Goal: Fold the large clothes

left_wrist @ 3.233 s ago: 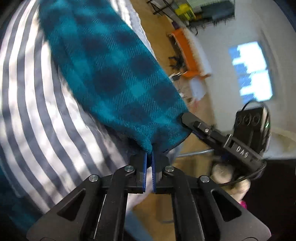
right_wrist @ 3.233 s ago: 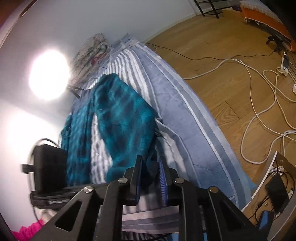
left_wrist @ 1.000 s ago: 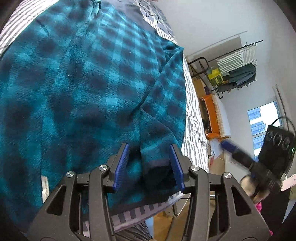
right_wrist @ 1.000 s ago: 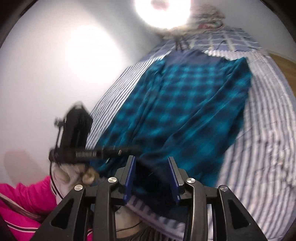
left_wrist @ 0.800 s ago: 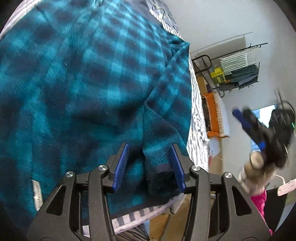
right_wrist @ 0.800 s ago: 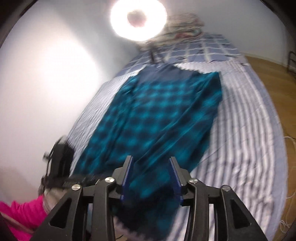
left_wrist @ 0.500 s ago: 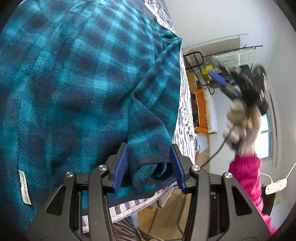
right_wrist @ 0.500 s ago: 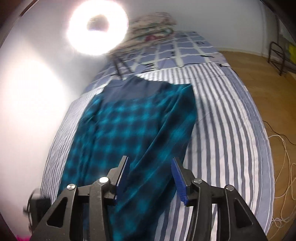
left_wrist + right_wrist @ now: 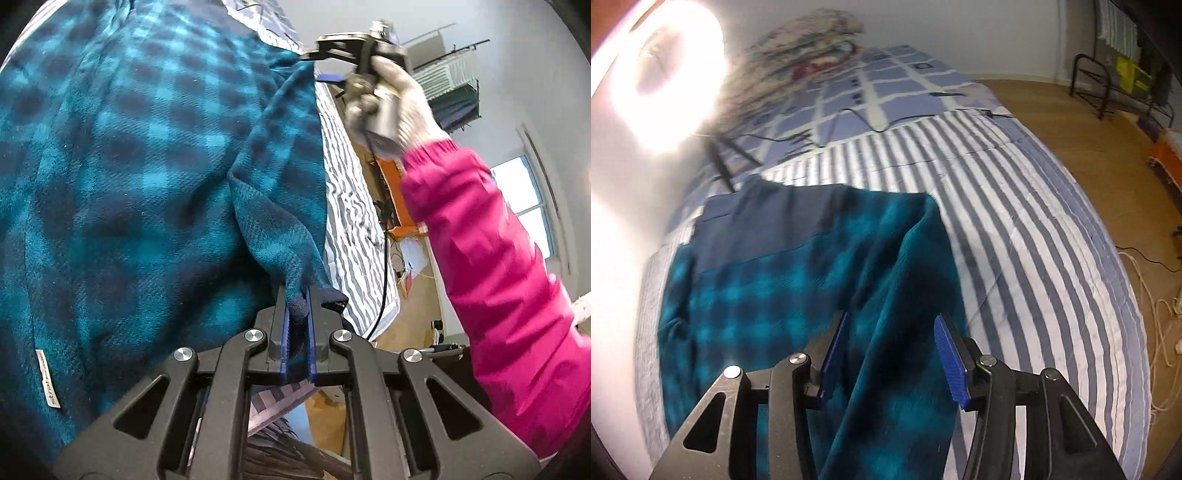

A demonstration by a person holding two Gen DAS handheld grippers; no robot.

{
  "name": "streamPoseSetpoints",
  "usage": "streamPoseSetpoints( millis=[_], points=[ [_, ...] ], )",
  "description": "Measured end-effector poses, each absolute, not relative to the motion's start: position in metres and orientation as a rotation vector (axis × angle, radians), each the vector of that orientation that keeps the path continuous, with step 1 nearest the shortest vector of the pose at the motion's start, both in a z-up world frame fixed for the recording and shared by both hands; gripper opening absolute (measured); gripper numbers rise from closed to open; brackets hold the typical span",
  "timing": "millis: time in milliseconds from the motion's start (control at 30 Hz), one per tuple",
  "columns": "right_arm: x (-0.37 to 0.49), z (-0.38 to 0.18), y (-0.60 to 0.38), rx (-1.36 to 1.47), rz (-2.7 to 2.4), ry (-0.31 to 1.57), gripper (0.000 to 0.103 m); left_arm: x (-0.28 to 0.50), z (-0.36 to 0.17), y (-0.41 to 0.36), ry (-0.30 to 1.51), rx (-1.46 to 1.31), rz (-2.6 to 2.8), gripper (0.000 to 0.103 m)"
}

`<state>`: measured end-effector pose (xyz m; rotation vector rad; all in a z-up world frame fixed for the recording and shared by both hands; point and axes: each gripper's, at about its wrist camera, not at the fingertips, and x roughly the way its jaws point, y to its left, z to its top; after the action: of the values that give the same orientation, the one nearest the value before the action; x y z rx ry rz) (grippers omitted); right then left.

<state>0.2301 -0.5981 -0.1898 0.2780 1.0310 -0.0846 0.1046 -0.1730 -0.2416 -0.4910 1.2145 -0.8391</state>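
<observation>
A large teal and navy plaid fleece garment [image 9: 122,177] lies spread on a striped bed [image 9: 1027,229]. My left gripper [image 9: 297,306] is shut on the dark hem of a folded strip of the garment near the bed's foot. My right gripper [image 9: 890,350] is open, its blue pads over the garment's right edge [image 9: 923,280] further up the bed, holding nothing. It also shows in the left wrist view [image 9: 332,62], held by a gloved hand with a pink sleeve [image 9: 491,258].
A ring light [image 9: 668,70] glares at the bed's head beside piled bedding [image 9: 805,48]. A black cable [image 9: 864,122] crosses the blue checked sheet. Wooden floor with white cords [image 9: 1156,321], an orange frame [image 9: 1167,155] and a clothes rack [image 9: 450,92] lie to the right.
My left gripper has shut on the garment's hem. My right gripper let go, opened and swung up the bed along the garment's right edge.
</observation>
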Motion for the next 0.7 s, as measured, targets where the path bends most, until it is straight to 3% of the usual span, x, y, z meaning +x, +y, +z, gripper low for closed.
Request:
streamPoseSetpoints(
  millis=[67,100,133,167,500,700],
  points=[
    [0.241,-0.194,-0.597,0.256,-0.113,1.049,0.020,0.101,-0.241,-0.174,1.211,-0.477,-0.857,0.005],
    [0.246,-0.196,-0.595,0.236,-0.126,1.055,0.015,0.099,-0.241,-0.175,1.208,-0.472,-0.864,0.004],
    [0.248,-0.197,-0.594,0.221,-0.129,1.058,0.004,0.098,-0.242,-0.174,1.206,-0.472,-0.864,0.004],
    [0.249,-0.196,-0.592,0.197,-0.135,1.059,0.001,0.098,-0.243,-0.175,1.207,-0.481,-0.862,0.004],
    [0.241,-0.129,-0.516,-0.171,-0.047,0.909,0.000,0.086,-0.256,-0.149,1.241,-0.596,-0.895,0.004],
    [0.269,-0.169,-0.443,-0.277,0.081,0.957,0.000,0.091,-0.282,-0.148,1.284,-0.610,-0.834,0.004]
  ],
)
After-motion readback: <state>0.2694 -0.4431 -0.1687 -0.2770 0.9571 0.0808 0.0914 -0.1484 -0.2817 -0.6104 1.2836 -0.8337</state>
